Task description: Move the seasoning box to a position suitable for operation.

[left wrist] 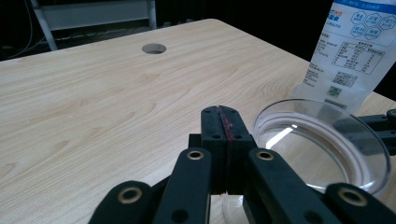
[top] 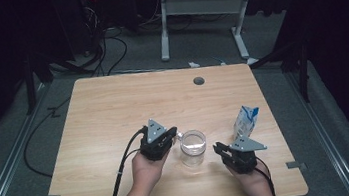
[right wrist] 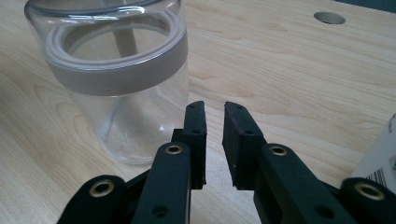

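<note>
Jar [top: 193, 147] clear, lidded, nothing visible inside; left tool [left wrist: 224, 122] pressed together; right tool [right wrist: 214, 108] slightly spread, holding nothing.

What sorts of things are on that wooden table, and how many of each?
Clear jar with a lid: 1
Blue-and-white carton: 1
Hand-held grippers: 2, the left hand-held gripper and the right hand-held gripper
Total: 4

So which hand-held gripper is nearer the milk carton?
Right. The right hand-held gripper sits just in front of the milk carton; the left hand-held gripper is beyond the glass jar.
</note>
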`<state>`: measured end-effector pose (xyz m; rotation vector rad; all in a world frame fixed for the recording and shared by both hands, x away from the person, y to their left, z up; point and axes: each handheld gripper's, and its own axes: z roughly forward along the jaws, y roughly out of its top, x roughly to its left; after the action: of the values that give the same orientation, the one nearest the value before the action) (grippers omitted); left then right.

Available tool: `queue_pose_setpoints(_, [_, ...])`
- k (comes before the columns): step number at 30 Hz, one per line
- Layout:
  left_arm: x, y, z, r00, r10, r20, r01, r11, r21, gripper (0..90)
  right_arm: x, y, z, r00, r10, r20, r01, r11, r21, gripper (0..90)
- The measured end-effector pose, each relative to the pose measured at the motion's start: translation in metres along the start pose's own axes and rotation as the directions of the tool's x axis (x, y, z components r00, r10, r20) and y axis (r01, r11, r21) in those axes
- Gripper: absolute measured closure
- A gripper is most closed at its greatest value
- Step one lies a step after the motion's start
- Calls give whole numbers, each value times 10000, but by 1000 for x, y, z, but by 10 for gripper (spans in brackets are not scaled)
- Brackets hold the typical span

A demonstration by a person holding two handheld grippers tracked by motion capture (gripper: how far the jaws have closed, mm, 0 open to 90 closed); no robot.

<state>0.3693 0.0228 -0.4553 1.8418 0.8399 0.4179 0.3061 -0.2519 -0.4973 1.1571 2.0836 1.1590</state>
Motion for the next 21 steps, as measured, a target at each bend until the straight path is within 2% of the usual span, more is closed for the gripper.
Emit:
queue_pose_setpoints(5, [-1,1,3,10000,36,-74,-36,10000,47,900,1,1,0,10000,-74,-31,74,10000,-21,800])
queue_pose_setpoints(8, [-3,2,4,10000,50,42,-50,10000,15,900,2,2,-1,9999,-106,-1,106,9999,-23,811])
queue_pose_setpoints(14, [-7,3,7,9999,165,24,-165,9999,15,900,1,2,-2,9999,-139,64,139,9999,-71,875])
queue_pose_setpoints(21, [-8,1,8,9995,301,-84,-300,9995,75,900,2,4,-5,9999,-59,-118,58,9999,-115,900])
